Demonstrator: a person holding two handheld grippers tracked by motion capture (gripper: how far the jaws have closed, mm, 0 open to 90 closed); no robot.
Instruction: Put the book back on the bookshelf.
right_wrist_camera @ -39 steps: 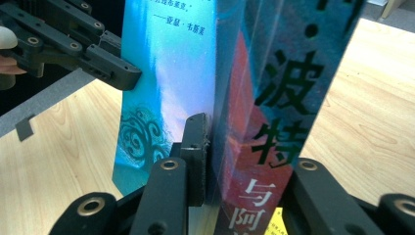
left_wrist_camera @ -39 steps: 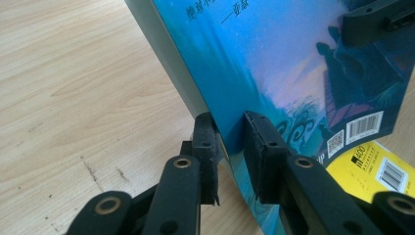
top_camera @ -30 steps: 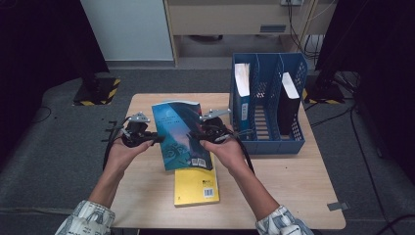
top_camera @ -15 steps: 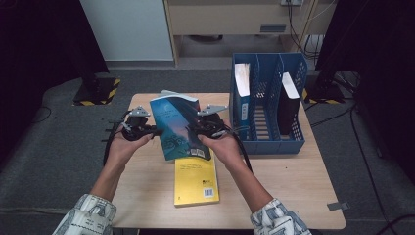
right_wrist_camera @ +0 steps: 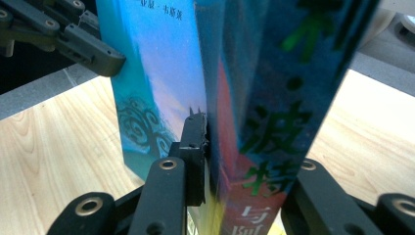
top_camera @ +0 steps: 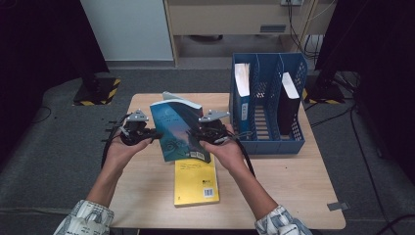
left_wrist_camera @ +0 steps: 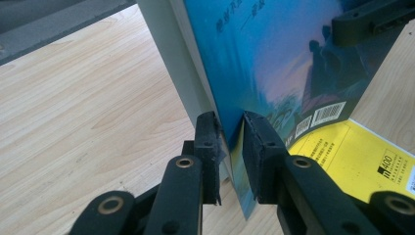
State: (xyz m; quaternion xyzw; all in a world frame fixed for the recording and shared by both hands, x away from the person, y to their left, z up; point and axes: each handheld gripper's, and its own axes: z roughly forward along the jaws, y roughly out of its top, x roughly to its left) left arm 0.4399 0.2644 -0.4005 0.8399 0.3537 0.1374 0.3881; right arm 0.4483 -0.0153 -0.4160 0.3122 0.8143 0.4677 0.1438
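A blue paperback (top_camera: 178, 129) is held tilted above the table between both grippers. My left gripper (top_camera: 155, 135) is shut on its left cover edge; in the left gripper view the pads (left_wrist_camera: 210, 142) pinch the cover of the blue paperback (left_wrist_camera: 274, 58). My right gripper (top_camera: 198, 137) clamps the spine side. In the right gripper view the book (right_wrist_camera: 274, 98) sits between the jaws of my right gripper (right_wrist_camera: 244, 156), which have just been opening slightly while still pressing on it. A yellow book (top_camera: 196, 181) lies flat on the table beneath.
A blue file rack (top_camera: 266, 103) stands at the table's right back, with a white-edged book in its left slot and a dark one in its right slot. The wooden table (top_camera: 279, 191) has bare surface at front right. A dark floor surrounds it.
The blue book has tipped a little more upright, so its top page edge now shows. Both hands have stayed almost in place.
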